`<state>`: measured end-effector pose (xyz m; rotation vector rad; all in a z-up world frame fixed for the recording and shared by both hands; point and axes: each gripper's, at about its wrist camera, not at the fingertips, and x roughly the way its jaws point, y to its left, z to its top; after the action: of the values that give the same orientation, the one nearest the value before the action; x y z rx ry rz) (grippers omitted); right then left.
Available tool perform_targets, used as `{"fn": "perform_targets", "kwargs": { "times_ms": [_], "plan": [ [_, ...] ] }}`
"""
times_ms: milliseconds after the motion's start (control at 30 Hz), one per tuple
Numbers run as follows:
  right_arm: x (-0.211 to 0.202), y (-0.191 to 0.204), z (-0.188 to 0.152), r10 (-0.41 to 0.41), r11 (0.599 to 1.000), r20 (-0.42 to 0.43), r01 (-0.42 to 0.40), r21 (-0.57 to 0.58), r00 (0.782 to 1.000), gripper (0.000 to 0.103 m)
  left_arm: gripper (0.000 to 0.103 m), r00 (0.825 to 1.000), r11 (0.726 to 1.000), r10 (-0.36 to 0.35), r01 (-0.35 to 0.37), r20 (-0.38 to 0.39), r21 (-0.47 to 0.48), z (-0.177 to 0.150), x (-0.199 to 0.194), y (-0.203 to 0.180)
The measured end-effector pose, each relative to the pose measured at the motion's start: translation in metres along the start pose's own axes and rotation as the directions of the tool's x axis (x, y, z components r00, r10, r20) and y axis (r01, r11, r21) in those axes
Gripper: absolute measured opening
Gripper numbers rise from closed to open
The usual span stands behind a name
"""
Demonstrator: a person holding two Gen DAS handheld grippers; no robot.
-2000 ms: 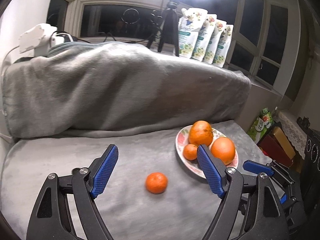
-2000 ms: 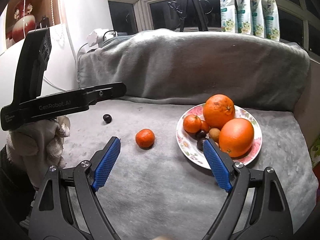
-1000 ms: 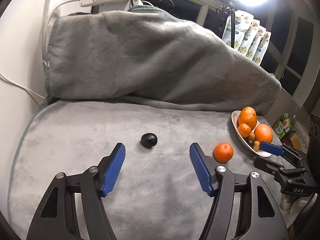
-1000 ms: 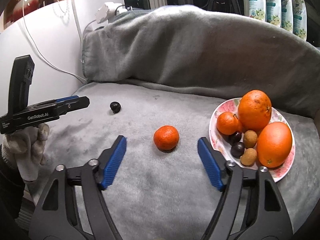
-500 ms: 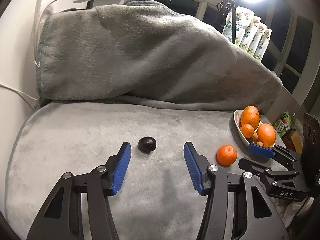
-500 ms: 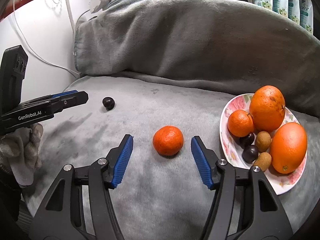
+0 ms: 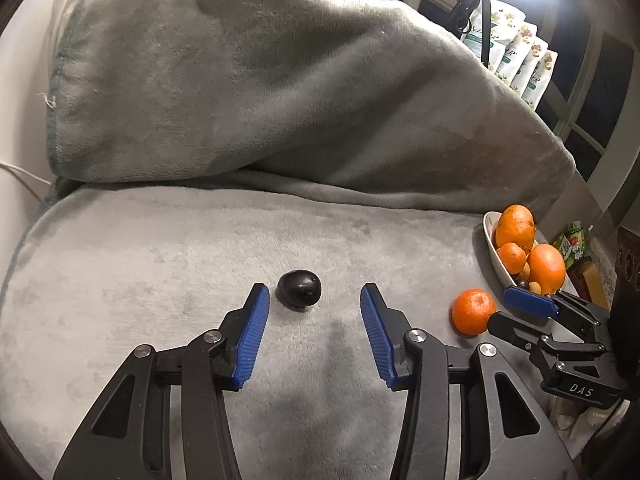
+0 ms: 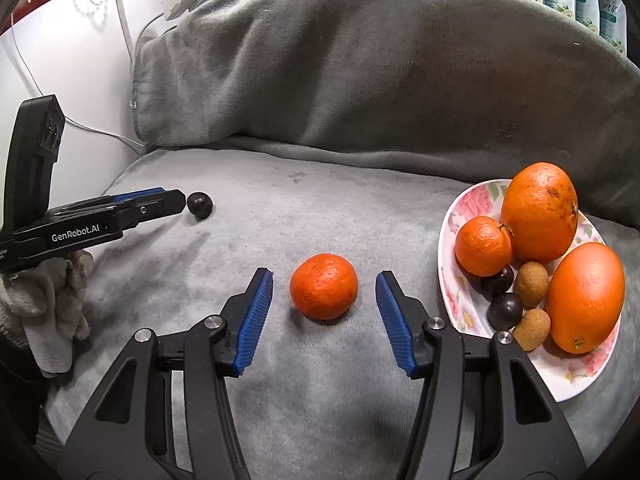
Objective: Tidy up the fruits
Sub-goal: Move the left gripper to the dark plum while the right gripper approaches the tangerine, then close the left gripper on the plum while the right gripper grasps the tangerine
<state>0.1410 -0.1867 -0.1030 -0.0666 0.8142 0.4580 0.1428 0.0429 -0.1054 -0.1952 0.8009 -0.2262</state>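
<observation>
Hovering left gripper, jaws wide, just short of small dark round plum on grey fleece blanket. Right gripper bracketing loose orange mandarin, jaws wide, not touching. Floral plate already holding oranges, plums, small brown fruits. Two strays left to plate.

From the left wrist we look low and close along the left hand-held gripper at the plum, facing the blanket. From the right wrist we look likewise along the right hand-held gripper at the mandarin. Both views share plum, mandarin, plate and each other's gripper.
</observation>
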Motion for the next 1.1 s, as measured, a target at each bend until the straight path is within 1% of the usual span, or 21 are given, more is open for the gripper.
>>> {"fn": "perform_targets", "kwargs": {
  "times_ms": [100,367,633,700,833,900,933,1100],
  "plan": [
    [0.003,0.000,0.001,0.002,1.000,-0.009,-0.002,-0.002,1.000,0.051,0.046,1.000,1.000,-0.001,0.001,-0.006,0.003,0.002,0.002,-0.001],
    [0.014,0.001,0.000,-0.004,1.000,-0.035,0.004,-0.008,0.999,0.051,0.044,0.999,1.000,-0.003,0.003,-0.039,-0.005,0.007,0.018,-0.001],
    [0.025,0.002,0.002,-0.005,1.000,-0.056,0.004,-0.015,0.998,0.050,0.044,0.997,1.000,0.023,-0.025,-0.078,-0.015,0.007,0.036,0.003],
    [0.029,0.001,0.003,-0.003,1.000,-0.065,0.002,-0.013,0.998,0.044,0.041,0.996,0.999,0.027,-0.028,-0.082,-0.017,0.007,0.037,0.004],
    [0.030,0.002,0.003,-0.003,1.000,-0.066,0.002,-0.016,0.998,0.044,0.035,0.996,0.999,0.029,-0.031,-0.087,-0.021,0.008,0.041,0.003],
    [0.030,0.003,0.002,-0.005,1.000,-0.065,0.004,-0.020,0.998,0.044,0.028,0.996,0.999,0.032,-0.034,-0.086,-0.019,0.008,0.041,0.003],
    [0.030,0.002,0.002,-0.005,1.000,-0.065,0.003,-0.019,0.998,0.044,0.026,0.996,0.999,0.033,-0.034,-0.085,-0.019,0.008,0.042,0.004],
    [0.031,0.002,0.002,-0.005,1.000,-0.064,0.004,-0.019,0.998,0.043,0.025,0.996,0.999,0.032,-0.034,-0.079,-0.020,0.007,0.042,0.004]
  ]
}}
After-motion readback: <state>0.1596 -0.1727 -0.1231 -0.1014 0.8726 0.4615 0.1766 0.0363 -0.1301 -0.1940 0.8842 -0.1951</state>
